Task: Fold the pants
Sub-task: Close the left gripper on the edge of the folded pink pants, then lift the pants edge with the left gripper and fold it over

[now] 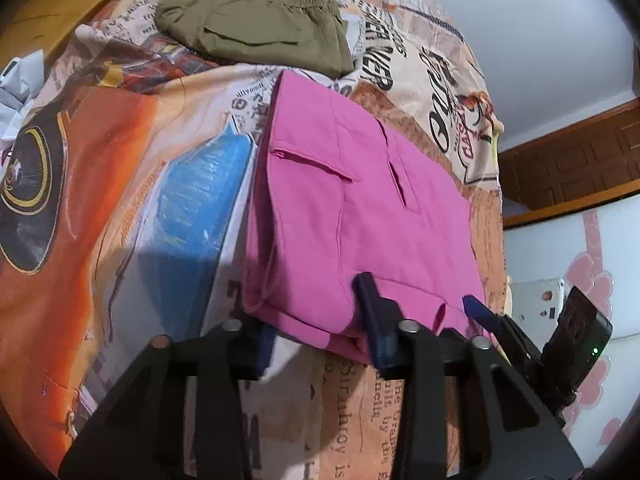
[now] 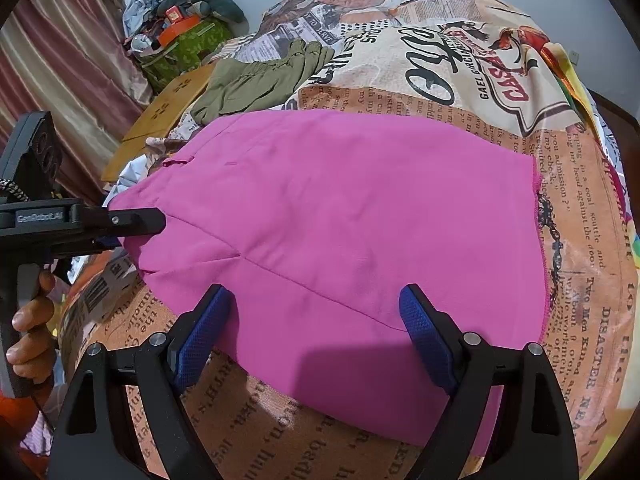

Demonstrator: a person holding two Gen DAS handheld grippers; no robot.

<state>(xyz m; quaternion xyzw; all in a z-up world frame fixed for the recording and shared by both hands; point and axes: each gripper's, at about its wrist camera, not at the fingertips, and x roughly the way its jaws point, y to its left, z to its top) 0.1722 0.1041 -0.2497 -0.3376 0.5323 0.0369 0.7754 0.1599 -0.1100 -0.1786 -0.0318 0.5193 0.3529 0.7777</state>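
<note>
Pink pants (image 1: 352, 208) lie folded on the printed bedspread (image 1: 100, 168); they also show in the right wrist view (image 2: 340, 220). My left gripper (image 1: 316, 328) is open, its fingers (image 1: 372, 312) straddling the near folded edge of the pants. In the right wrist view it reaches in from the left, at the pants' left edge (image 2: 136, 224). My right gripper (image 2: 316, 336) is open, its blue pads (image 2: 204, 336) resting over the near edge of the pink cloth without pinching it.
Olive green pants (image 1: 256, 20) lie bunched at the far side of the bed, also in the right wrist view (image 2: 260, 80). A cardboard piece (image 2: 168, 112) and a pile of clutter (image 2: 180, 28) sit beyond the bed. Dark wooden furniture (image 1: 572, 160) stands on the right.
</note>
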